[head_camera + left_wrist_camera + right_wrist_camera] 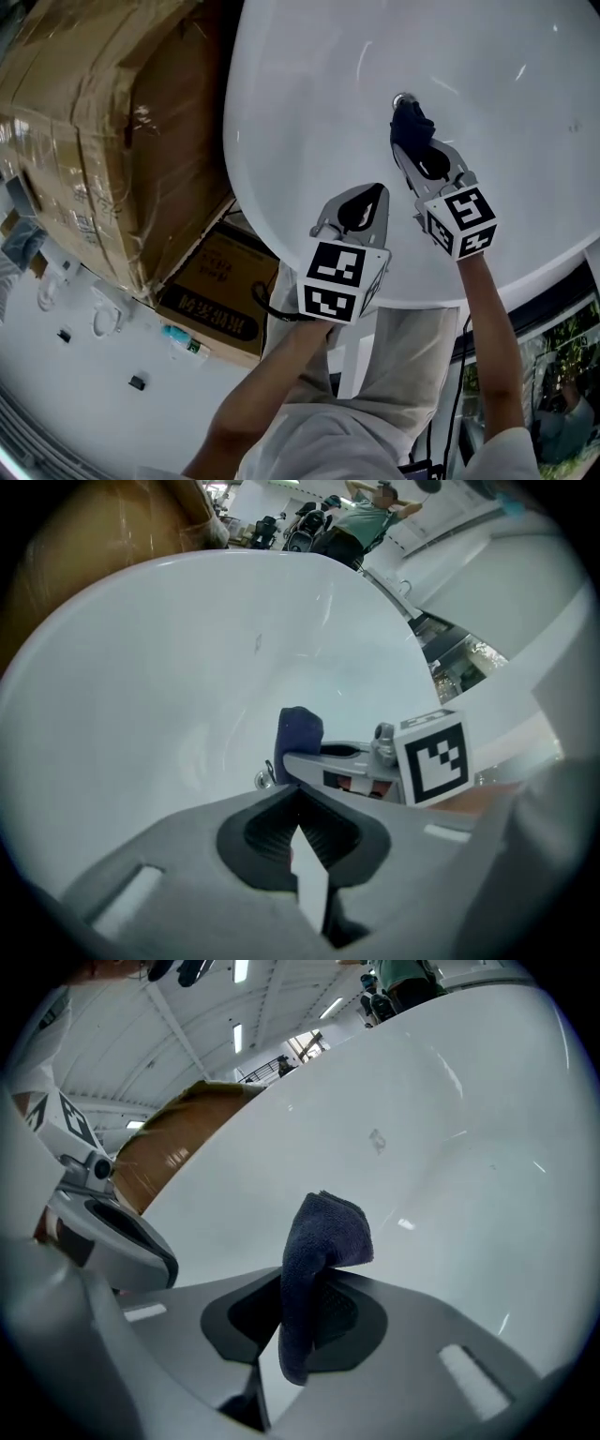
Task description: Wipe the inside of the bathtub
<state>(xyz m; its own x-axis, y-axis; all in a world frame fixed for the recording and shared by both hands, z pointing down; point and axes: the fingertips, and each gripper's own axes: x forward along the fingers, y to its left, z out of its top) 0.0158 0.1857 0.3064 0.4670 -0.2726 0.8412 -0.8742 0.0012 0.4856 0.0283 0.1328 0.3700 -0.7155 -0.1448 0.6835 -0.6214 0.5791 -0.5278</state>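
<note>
Bright, even overhead light. Strip lights [237,1035] show in the right gripper view, and small glare streaks mark the tub [309,112] wall. Shadows soft and faint. Both gripper views fisheye, black vignette at corners, near foreground slightly soft. Head view sharp, curved at edges

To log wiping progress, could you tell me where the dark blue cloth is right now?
The cloth sits right of centre in the head view, clamped in the right gripper inside the bathtub, beside its drain.
</note>
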